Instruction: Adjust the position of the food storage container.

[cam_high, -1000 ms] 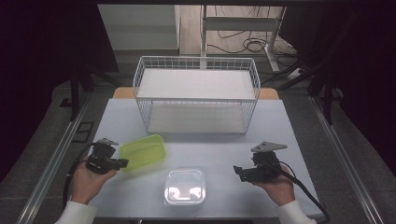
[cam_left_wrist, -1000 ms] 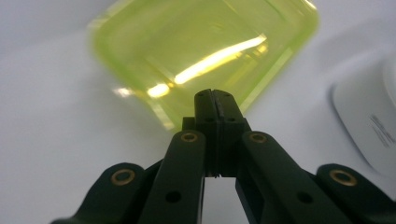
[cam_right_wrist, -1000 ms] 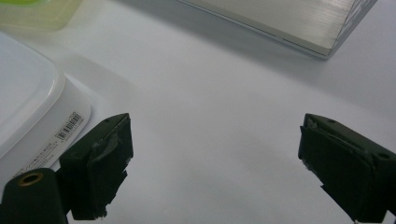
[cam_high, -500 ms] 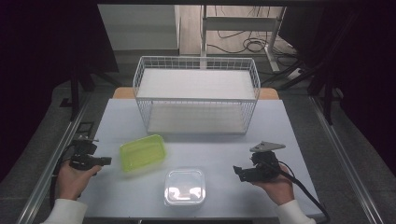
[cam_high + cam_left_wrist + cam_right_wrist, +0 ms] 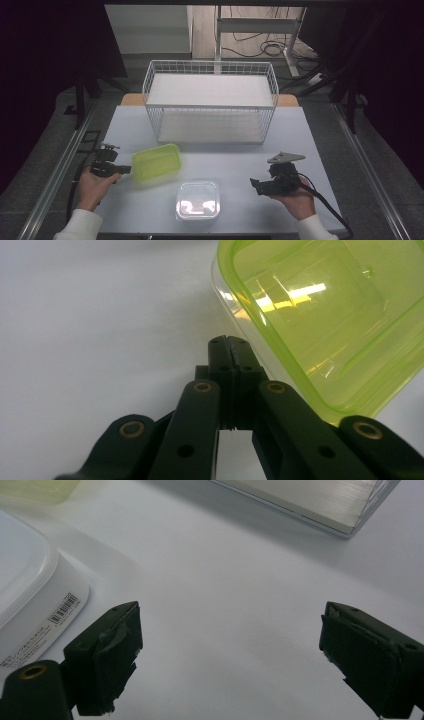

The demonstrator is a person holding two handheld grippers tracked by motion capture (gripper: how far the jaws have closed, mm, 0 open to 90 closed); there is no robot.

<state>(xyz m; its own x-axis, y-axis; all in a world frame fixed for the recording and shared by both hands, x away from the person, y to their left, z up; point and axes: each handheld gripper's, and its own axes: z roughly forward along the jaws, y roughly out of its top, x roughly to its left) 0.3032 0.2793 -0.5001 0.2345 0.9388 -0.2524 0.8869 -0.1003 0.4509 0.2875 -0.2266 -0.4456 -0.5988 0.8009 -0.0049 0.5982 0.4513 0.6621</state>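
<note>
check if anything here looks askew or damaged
The green container sits turned at an angle to the table edges, unlike the squarely placed clear container. The tape on the right hand-held gripper pads looks torn and frayed. Nothing is spilled.

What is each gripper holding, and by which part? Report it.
Nothing is held. The left gripper is shut on nothing beside the green container's rim; the right gripper is open over bare table.
</note>
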